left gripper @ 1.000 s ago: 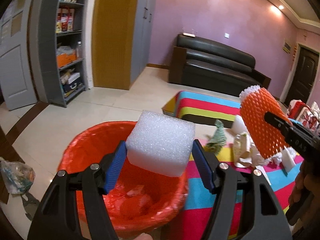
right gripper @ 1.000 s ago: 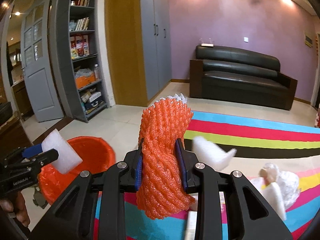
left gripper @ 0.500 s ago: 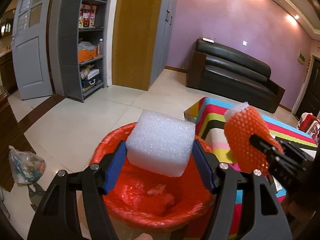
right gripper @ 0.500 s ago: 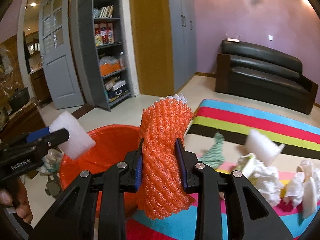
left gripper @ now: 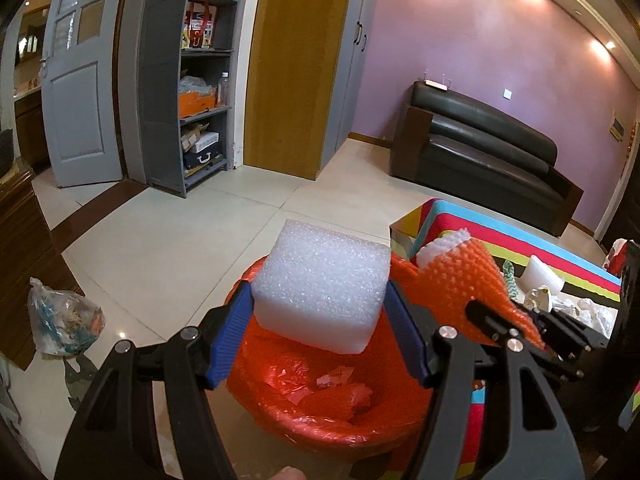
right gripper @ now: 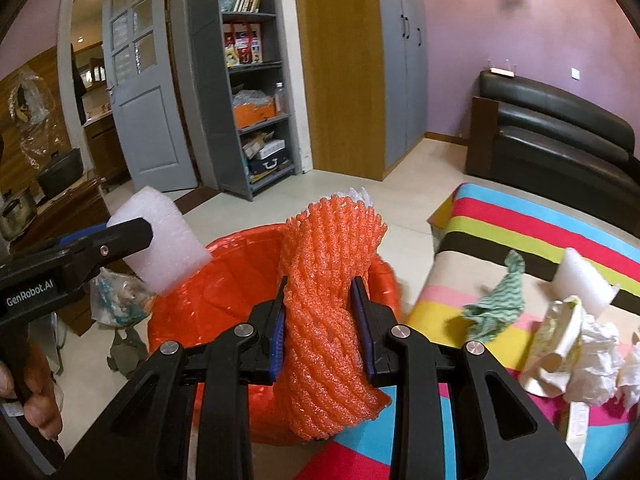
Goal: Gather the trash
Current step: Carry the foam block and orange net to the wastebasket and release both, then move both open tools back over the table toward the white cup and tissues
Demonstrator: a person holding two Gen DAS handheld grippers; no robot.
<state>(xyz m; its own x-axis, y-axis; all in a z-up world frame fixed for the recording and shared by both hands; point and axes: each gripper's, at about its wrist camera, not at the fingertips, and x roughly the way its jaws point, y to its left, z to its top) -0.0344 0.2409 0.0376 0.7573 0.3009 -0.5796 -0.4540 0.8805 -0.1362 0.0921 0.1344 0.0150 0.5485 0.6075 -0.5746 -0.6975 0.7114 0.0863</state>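
Left tool (left gripper: 320,336) is clamped on the white foam block (left gripper: 322,284), right tool (right gripper: 322,320) squeezes the orange foam net (right gripper: 330,300). Vs a sec ago both have swung off the striped surface (right gripper: 500,236) and now hang right over the red-lined bin (left gripper: 332,408), so prob just the drop left for these 2. Farther out, more trash waits: green rag (right gripper: 498,304), crumpled paper (right gripper: 592,344), another foam piece (right gripper: 582,280).

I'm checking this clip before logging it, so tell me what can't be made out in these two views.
- Red bin floor: left wrist view, white foam block and left gripper cover much of it.
- Orange foam net lower end: right wrist view, partly behind the right gripper fingers.
- Paper trash on the striped cloth: cut off by the right edge.
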